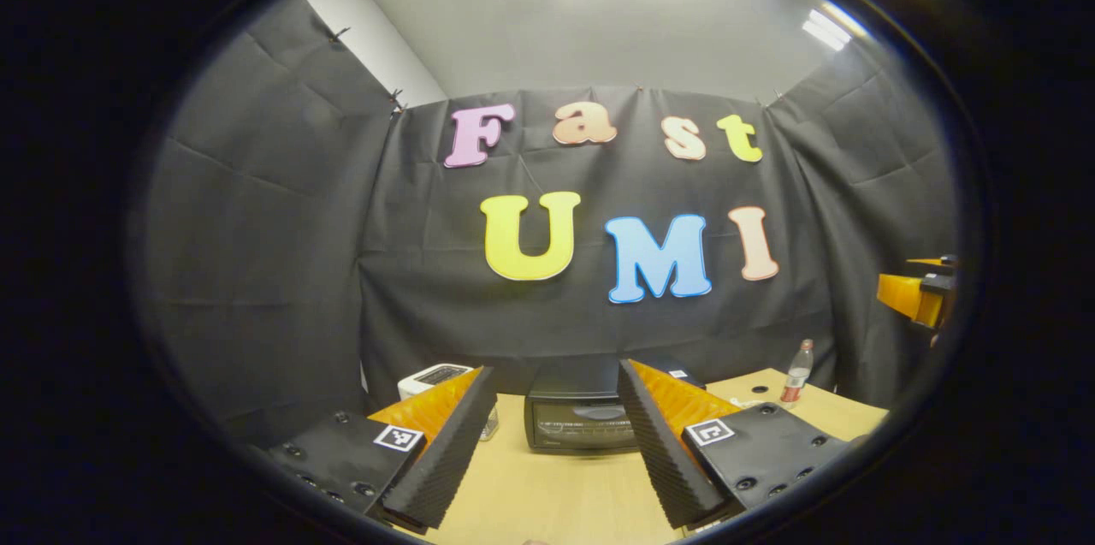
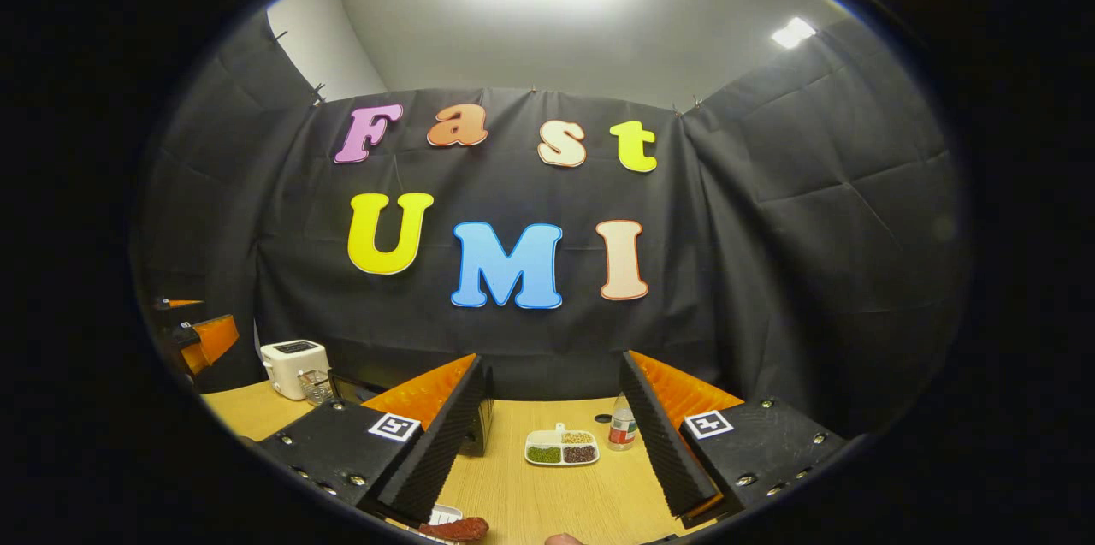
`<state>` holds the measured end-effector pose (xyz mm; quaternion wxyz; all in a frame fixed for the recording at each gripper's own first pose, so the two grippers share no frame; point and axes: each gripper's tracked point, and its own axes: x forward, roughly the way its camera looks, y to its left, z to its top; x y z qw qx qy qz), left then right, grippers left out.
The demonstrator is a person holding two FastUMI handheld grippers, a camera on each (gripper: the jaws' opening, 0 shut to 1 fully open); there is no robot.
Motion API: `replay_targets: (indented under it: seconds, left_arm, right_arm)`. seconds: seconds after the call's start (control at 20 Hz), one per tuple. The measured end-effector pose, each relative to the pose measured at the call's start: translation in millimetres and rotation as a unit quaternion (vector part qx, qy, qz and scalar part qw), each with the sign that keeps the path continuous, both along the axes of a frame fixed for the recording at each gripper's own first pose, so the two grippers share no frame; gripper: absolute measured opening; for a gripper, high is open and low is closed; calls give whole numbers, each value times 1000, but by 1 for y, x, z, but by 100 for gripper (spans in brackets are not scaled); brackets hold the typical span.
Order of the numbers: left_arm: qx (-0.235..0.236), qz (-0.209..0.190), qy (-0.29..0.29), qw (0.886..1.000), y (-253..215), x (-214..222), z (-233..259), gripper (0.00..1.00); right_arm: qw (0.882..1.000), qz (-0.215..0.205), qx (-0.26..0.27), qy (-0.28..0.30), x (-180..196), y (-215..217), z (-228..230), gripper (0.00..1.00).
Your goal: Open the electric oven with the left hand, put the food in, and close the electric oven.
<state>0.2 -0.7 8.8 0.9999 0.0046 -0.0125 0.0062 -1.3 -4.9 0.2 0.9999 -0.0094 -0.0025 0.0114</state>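
Observation:
The black electric oven [image 1: 582, 421] stands on the wooden table [image 1: 547, 494] at the back, its glass door shut. My left gripper [image 1: 556, 382] is open and empty, held well short of the oven and pointing at it. My right gripper [image 2: 553, 374] is open too, with nothing between its fingers. Below it, at the table's near edge, a reddish-brown piece of food [image 2: 455, 528] lies on a small white plate [image 2: 441, 515]. A black corner of the oven [image 2: 481, 425] peeks out behind the right gripper's left finger. Each gripper appears at the side of the other's view: right gripper [image 1: 920, 293], left gripper [image 2: 195, 338].
A white toaster [image 1: 432, 377] and a small glass [image 1: 489, 425] stand left of the oven. A plastic bottle [image 2: 623, 425] and a white divided dish of beans [image 2: 562, 447] sit to the oven's right. Black cloth walls close the booth behind the table.

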Motion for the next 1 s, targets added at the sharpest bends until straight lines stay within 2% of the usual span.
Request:
replay_targets:
  seconds: [0.6,0.75,1.0]
  left_arm:
    - [-4,-13,-4,1000,-43,2,-4,100]
    - [5,-5,4,1000,-48,18,-16,100]
    - [-11,-14,20,1000,-58,56,-31,100]
  right_arm:
    - [1000,30,7,0,8,-22,-8,96]
    - [999,44,17,1,8,-27,-9,96]
    - [999,40,19,8,11,-33,-14,96]
